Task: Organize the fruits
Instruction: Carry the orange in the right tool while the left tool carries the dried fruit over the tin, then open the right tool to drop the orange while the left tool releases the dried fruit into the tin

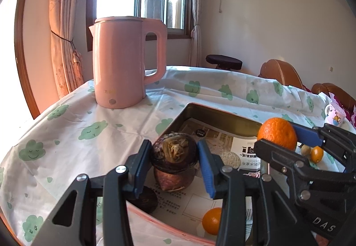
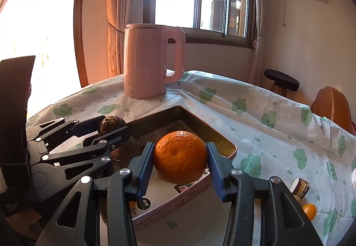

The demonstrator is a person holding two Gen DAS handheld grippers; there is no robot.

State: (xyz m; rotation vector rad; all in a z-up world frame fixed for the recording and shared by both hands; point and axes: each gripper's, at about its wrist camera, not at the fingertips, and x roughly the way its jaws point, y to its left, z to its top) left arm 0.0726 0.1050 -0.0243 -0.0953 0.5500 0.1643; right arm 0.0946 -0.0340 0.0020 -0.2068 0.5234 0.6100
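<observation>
My left gripper [image 1: 175, 157] is shut on a dark brown mangosteen [image 1: 174, 152] and holds it over the metal tray [image 1: 213, 112], above a reddish-brown fruit [image 1: 173, 179]. My right gripper [image 2: 180, 161] is shut on a large orange [image 2: 180, 157] above the same tray [image 2: 200, 121]. In the left wrist view the orange [image 1: 277, 133] and right gripper [image 1: 289, 137] show at the right. In the right wrist view the left gripper [image 2: 109, 129] and mangosteen [image 2: 110, 125] show at the left. A small orange [image 1: 211, 220] and another dark fruit [image 1: 144, 200] lie in the tray.
A pink kettle [image 1: 124, 61] stands on the cloud-print tablecloth [image 1: 66, 135] behind the tray. Small fruits [image 1: 317, 153] lie on the cloth right of the tray, with a cut piece [image 2: 300, 187] and a small orange [image 2: 309, 211]. A printed mug [image 1: 334, 116] stands far right.
</observation>
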